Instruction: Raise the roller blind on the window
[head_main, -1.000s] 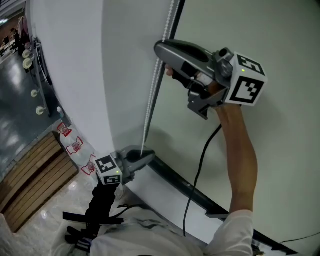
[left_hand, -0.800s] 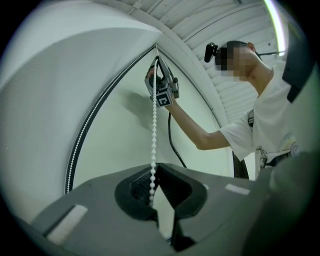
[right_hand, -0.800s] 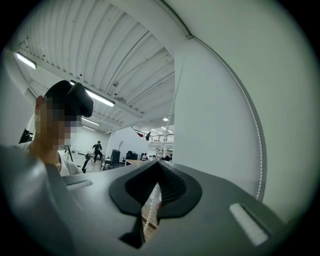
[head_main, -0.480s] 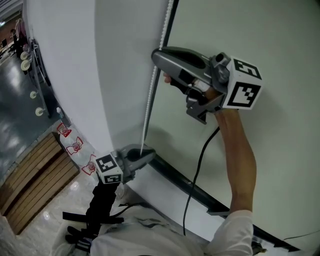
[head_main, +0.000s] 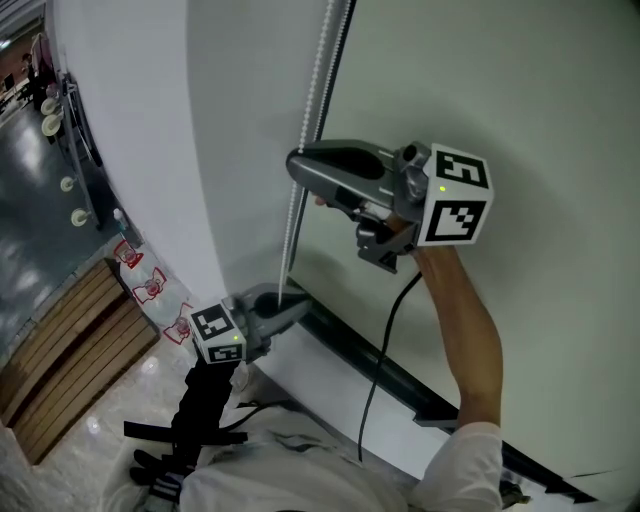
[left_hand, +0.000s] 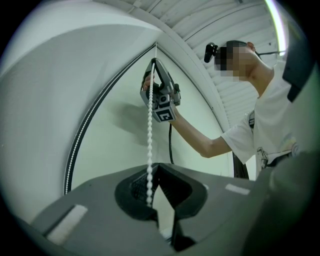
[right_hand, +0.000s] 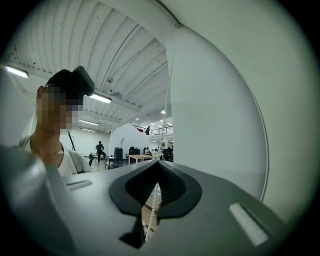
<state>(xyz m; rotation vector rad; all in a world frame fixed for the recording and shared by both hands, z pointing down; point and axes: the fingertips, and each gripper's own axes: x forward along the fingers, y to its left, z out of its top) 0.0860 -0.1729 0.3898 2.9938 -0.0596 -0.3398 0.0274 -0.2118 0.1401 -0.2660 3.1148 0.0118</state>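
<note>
1. The right gripper (head_main: 297, 165), clamped shut on the bead chain (head_main: 312, 90), has come down the wall since a second ago, drawing the chain with it.
2. The left gripper (head_main: 298, 313) has stayed low, closed on the same chain near its bottom end.
3. The pale sheet right of the chain, which I take for the roller blind (head_main: 540, 100), still hangs to its dark bottom bar (head_main: 385, 382); more pulls look needed.
</note>
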